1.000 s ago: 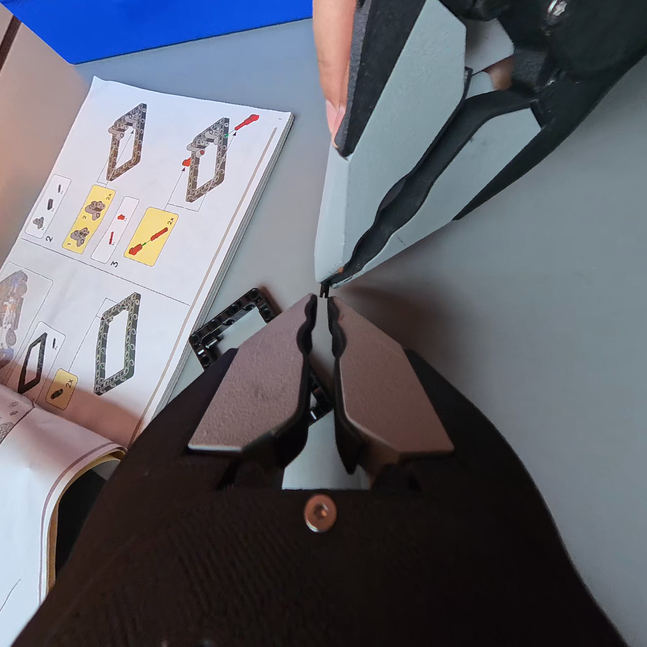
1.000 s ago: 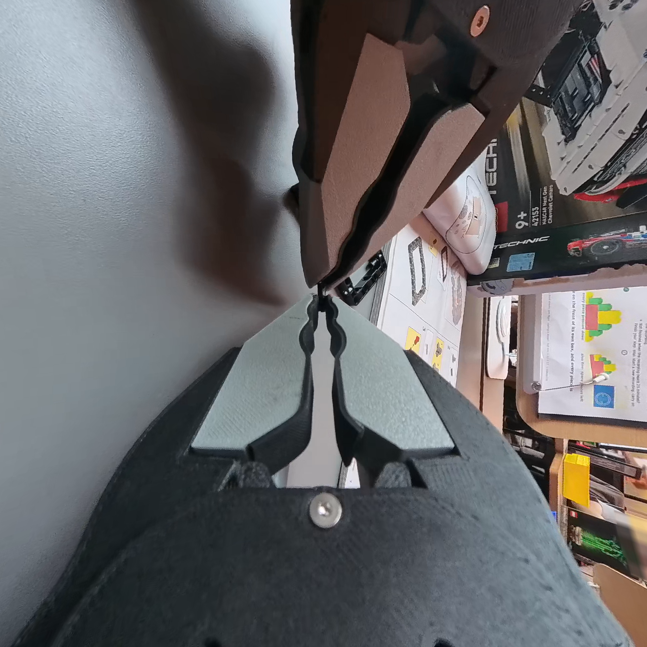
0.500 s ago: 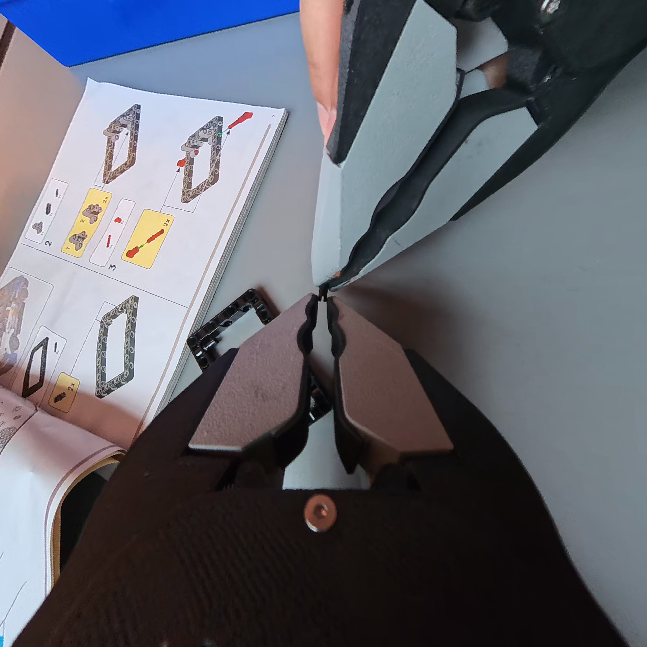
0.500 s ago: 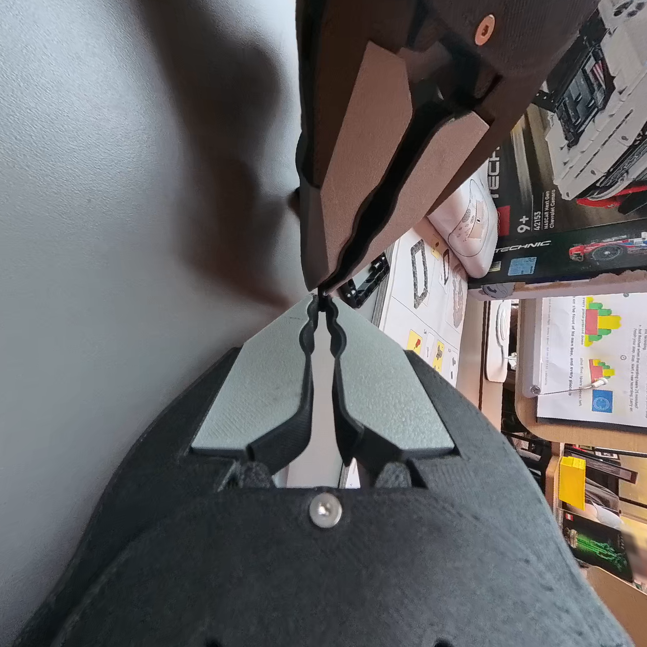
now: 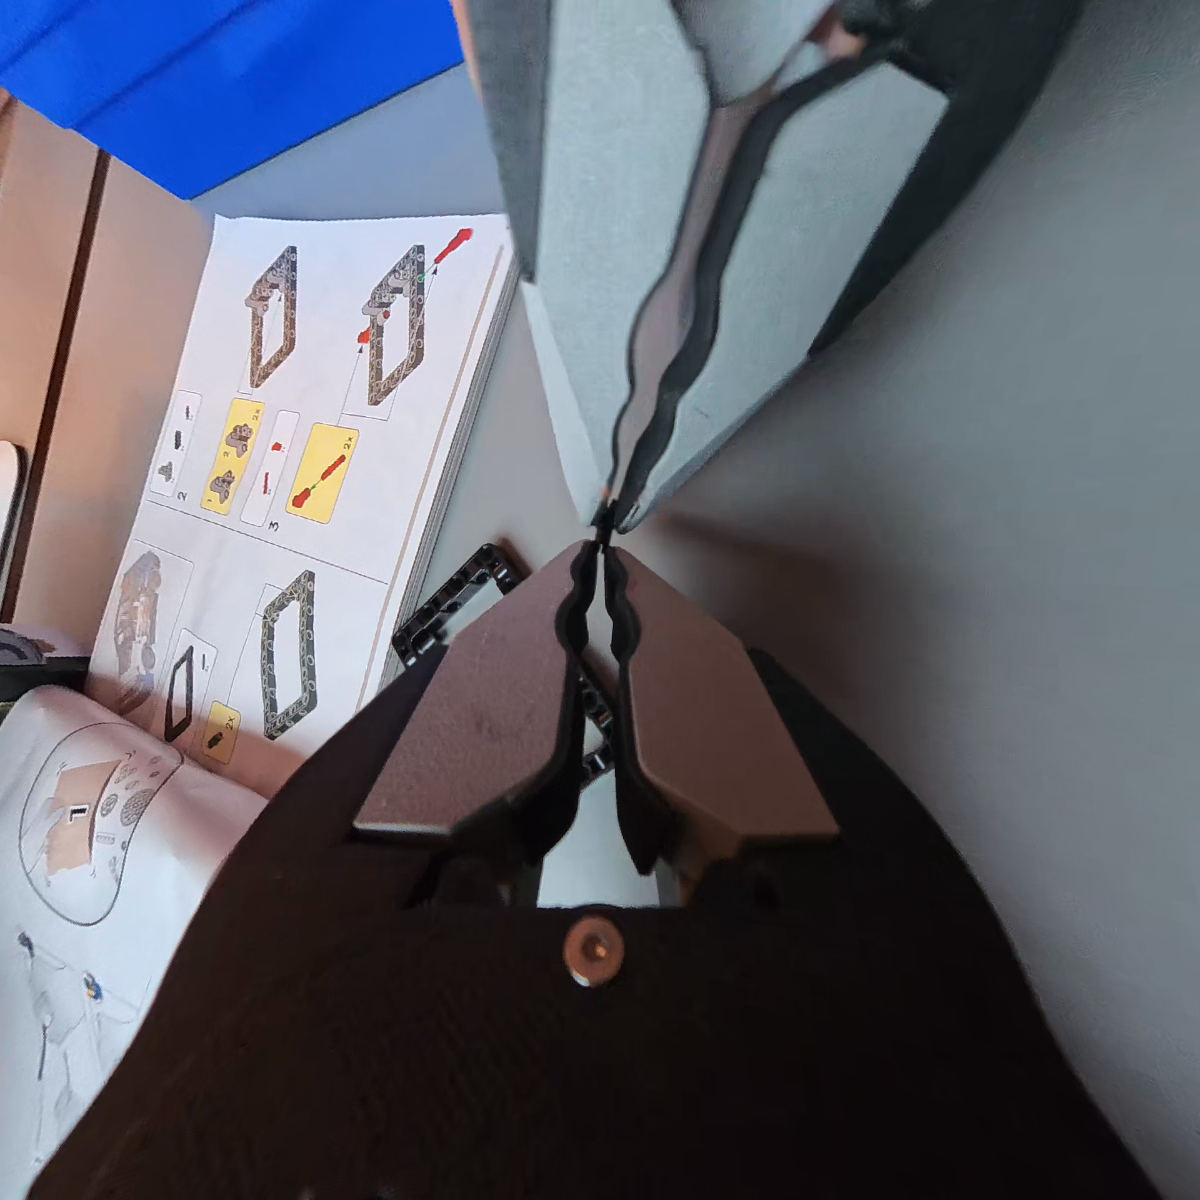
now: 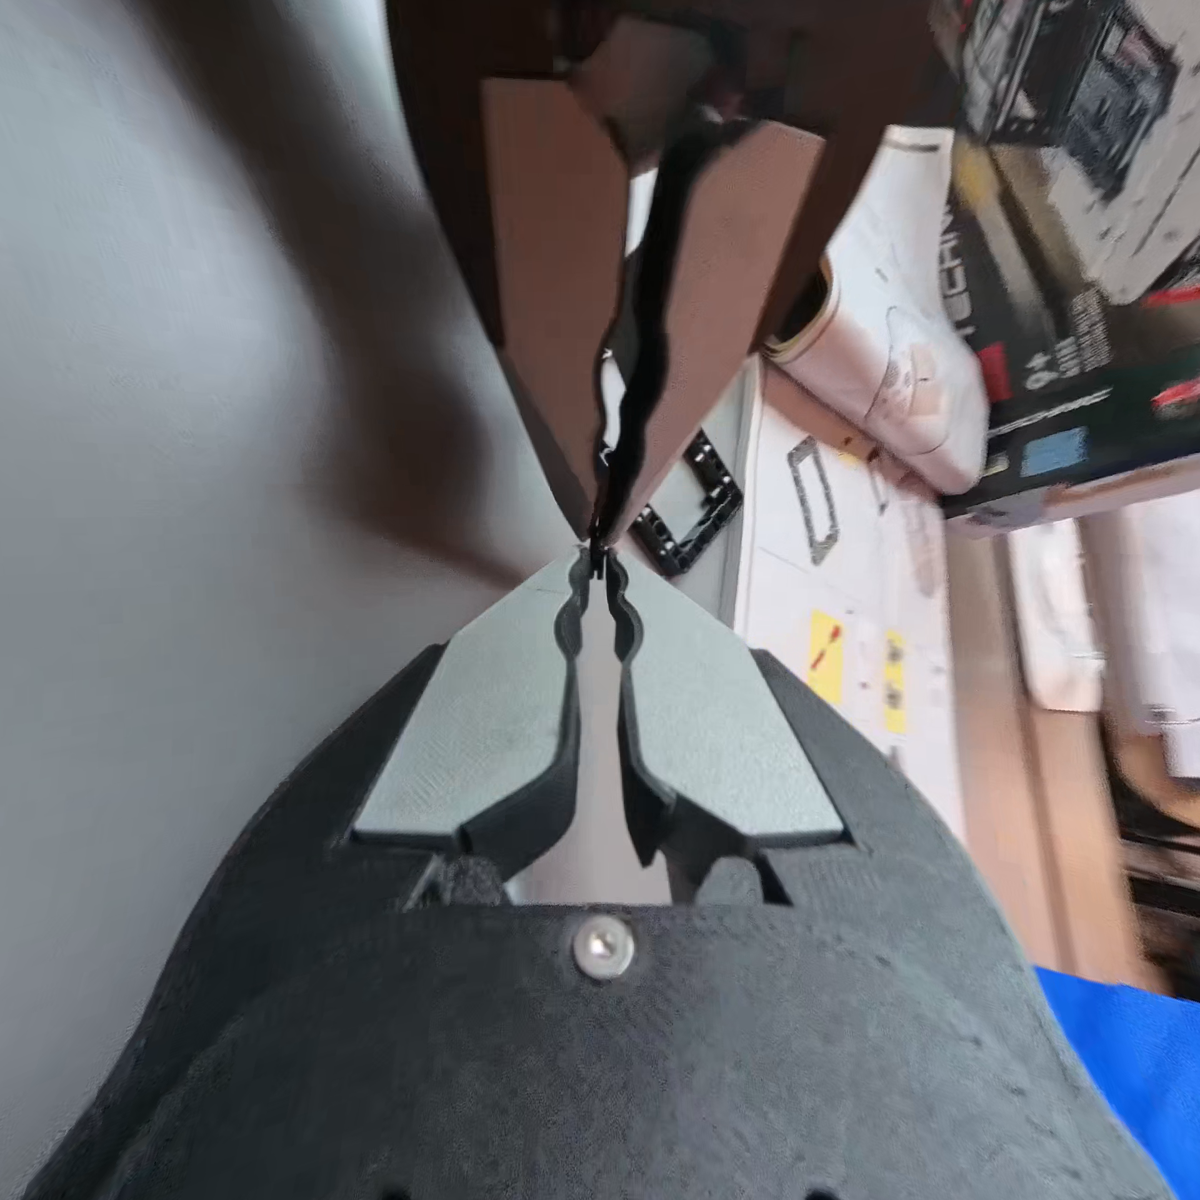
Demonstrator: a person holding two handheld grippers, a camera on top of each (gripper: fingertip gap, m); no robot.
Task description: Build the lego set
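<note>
My left gripper [image 5: 600,552], with brown pads, and my right gripper [image 6: 597,563], with grey pads, meet tip to tip above the grey table. A small black pin [image 5: 604,532] is pinched between both sets of tips; it also shows in the right wrist view [image 6: 595,552]. Most of it is hidden by the pads. In the left wrist view the right gripper [image 5: 612,516] comes in from above. In the right wrist view the left gripper [image 6: 600,529] does the same. A black rectangular lego frame [image 5: 454,600] lies flat on the table below the tips, also seen in the right wrist view [image 6: 698,513].
An open instruction booklet [image 5: 312,454] lies next to the frame, also in the right wrist view [image 6: 837,584]. A white paper bag [image 6: 909,363] and the lego set box [image 6: 1071,260] lie beyond it. A blue sheet [image 5: 195,84] lies at the table's edge. The grippers are tip to tip, or close to it.
Both grippers have swung round while staying tip to tip, so they now face each other almost in line. The views are blurred with motion. The frame and booklet stay put.
</note>
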